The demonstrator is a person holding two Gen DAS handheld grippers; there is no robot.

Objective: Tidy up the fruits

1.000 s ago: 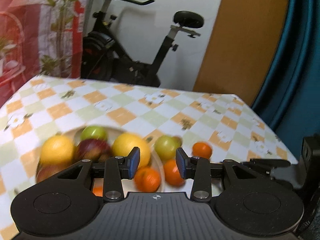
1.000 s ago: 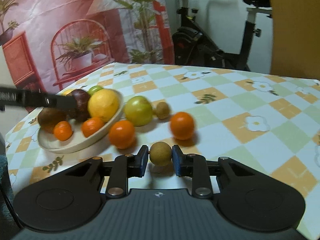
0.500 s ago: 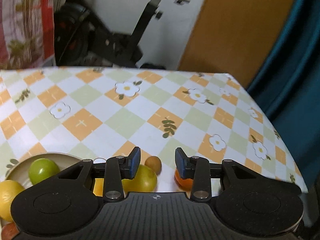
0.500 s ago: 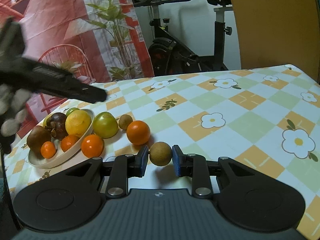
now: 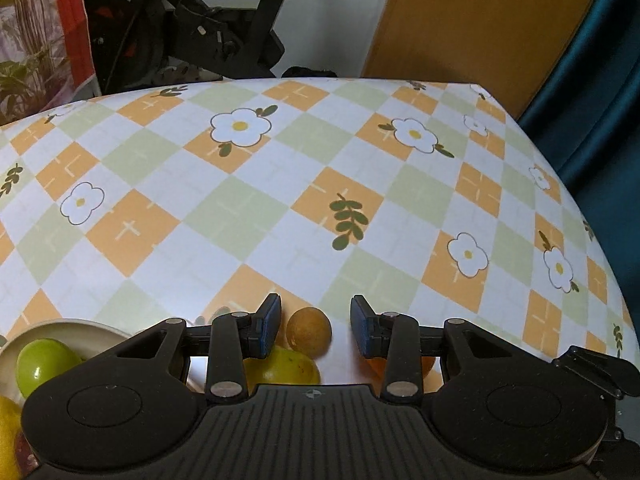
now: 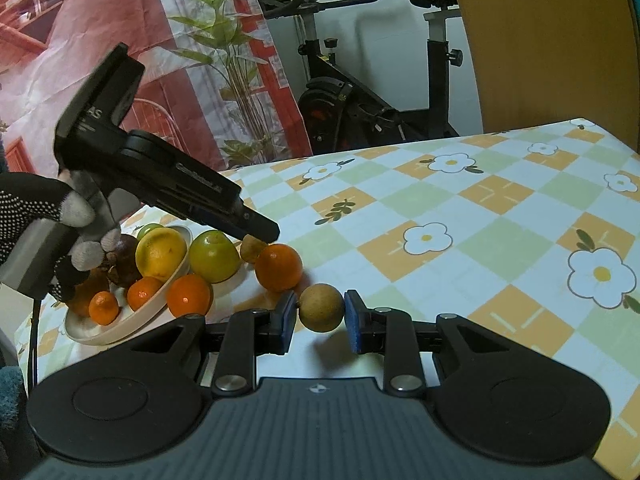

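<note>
My right tool (image 6: 321, 316) is clamped on a small brown fruit (image 6: 321, 307), held just above the bench (image 6: 500, 216). My left tool (image 5: 315, 326) hangs part open, gripping nothing, over another small brown fruit (image 5: 309, 332) lying beside the plate (image 6: 120, 330).

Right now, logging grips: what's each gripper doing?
Left gripper: open, small brown fruit between its fingers, ungripped.
Right gripper: shut on a brown round fruit.

White lettering on the left hand-held gripper (image 6: 256, 232) is too blurred to read beyond "AS".
</note>
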